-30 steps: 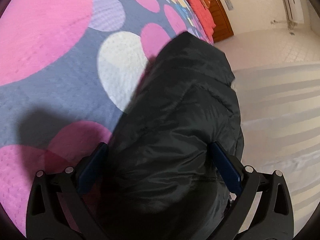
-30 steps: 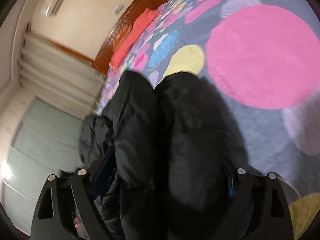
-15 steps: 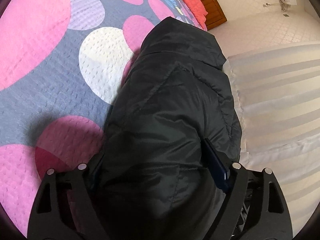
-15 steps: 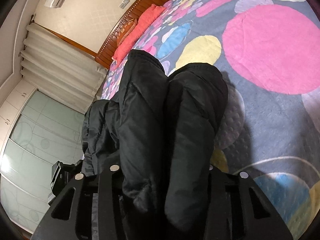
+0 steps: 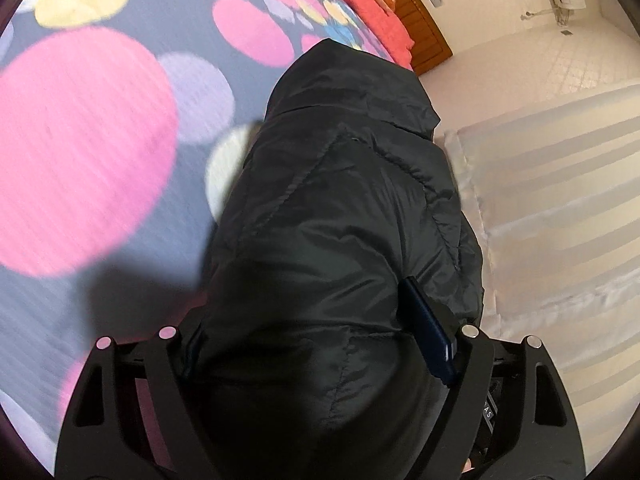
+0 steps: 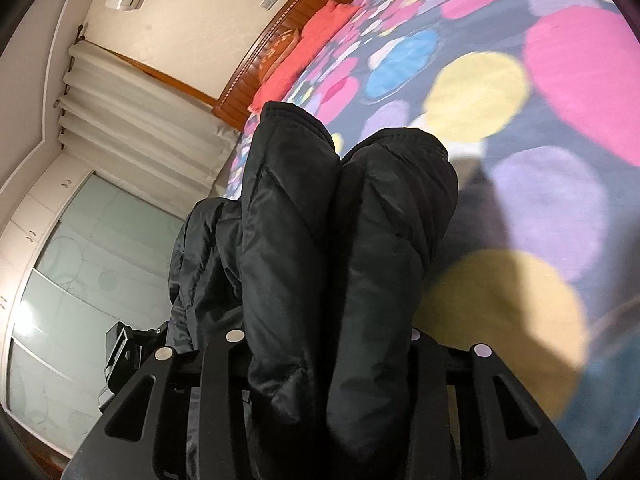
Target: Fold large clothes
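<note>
Black padded jacket (image 5: pixel 340 240): bunched, held up above the bed; a thick bundle fills each tool. Left tool (image 5: pixel 320 344): fingers partly closed, clamped on a bulky fold of the jacket. Right tool (image 6: pixel 324 344): fingers closed in on two padded folds standing side by side. Bedspread (image 5: pixel 88 148): grey-blue with pink, yellow, lilac spots. Wooden headboard (image 6: pixel 276 40), red pillows (image 6: pixel 304 52), pale curtains (image 6: pixel 132 120) behind.

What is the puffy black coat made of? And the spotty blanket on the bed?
The black coat looks like thin, slightly shiny nylon or polyester with soft filling: stitched seams split it into puffy sections, and light glints off it. The spotty blanket looks like matte quilted fabric, maybe cotton; blur hides its weave. Both claws, left claw and right claw, pinch the coat.
</note>
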`<move>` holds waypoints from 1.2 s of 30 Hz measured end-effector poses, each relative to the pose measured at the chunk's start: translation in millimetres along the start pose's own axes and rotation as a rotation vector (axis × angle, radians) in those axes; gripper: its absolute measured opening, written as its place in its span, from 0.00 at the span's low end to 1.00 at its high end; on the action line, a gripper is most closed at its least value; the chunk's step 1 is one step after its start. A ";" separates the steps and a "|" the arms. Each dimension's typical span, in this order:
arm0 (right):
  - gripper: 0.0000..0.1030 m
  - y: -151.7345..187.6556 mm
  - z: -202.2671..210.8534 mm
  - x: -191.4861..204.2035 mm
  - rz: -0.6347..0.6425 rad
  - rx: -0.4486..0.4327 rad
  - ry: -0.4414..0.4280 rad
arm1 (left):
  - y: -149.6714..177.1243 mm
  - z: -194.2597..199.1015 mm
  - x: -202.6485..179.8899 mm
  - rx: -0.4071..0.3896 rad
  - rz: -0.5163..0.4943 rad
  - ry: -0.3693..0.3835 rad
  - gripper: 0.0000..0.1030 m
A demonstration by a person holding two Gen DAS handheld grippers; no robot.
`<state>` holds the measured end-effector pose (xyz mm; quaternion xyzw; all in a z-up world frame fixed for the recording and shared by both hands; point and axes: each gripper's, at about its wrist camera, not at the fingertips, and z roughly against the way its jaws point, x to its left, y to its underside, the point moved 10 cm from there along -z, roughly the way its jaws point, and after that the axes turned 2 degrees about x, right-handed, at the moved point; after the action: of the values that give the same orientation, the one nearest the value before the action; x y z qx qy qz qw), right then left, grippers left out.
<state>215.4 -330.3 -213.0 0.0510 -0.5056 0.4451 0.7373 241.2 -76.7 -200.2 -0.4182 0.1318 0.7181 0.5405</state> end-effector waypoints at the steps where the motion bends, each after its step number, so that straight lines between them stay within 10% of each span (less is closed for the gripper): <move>1: 0.35 -1.7 -11.1 7.1 0.004 0.009 -0.009 | -9.4 6.5 4.5 -0.011 0.006 -0.004 0.79; 15: 0.35 -30.2 -121.4 52.4 -0.015 0.089 -0.073 | -107.2 23.2 53.7 -0.069 0.033 -0.079 0.79; 26: 0.38 -23.5 -130.7 40.9 -0.045 0.117 -0.053 | -107.3 12.6 68.7 -0.058 0.035 -0.109 0.82; 36: 0.66 -19.1 -113.1 43.4 -0.014 0.096 0.019 | -112.0 19.9 71.1 -0.039 0.073 -0.073 0.84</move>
<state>312.1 -256.0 -226.1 0.0857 -0.4762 0.4644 0.7418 326.8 26.0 -211.4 -0.3974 0.1132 0.7545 0.5100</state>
